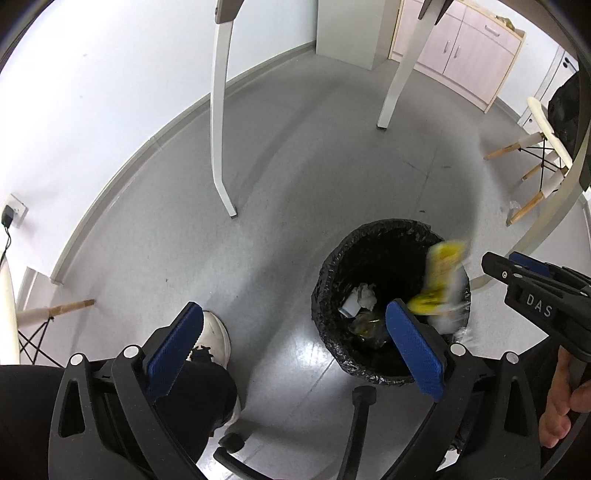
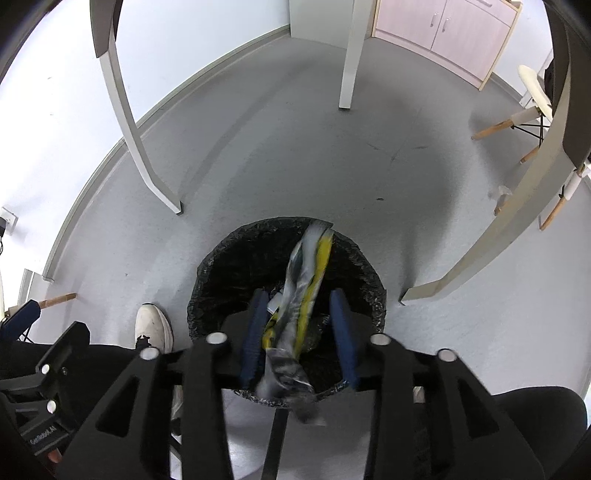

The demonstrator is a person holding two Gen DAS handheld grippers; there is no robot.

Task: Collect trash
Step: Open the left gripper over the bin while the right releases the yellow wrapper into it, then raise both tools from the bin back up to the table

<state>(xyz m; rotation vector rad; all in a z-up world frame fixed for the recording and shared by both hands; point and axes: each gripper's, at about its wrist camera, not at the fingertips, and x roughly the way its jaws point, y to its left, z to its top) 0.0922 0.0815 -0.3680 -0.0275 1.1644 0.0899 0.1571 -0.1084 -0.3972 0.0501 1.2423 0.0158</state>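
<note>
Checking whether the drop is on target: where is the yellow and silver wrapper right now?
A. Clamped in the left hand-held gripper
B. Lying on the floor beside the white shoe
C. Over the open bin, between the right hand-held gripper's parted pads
C: the wrapper hangs blurred over the bin, between the right hand-held gripper pads, which stand apart.

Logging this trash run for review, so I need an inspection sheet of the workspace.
Surface: grey floor, bare around the bin.
Job's things: black-lined bin holding crumpled paper; yellow wrapper blurred over its mouth.
Clutter: small clear scrap by chair legs.
Grippers: left gripper open, empty; right gripper open, wrapper between pads.
Cables: charger cord at wall socket.
Surroundings: white table legs, pink cabinet, person's white shoe.
</note>
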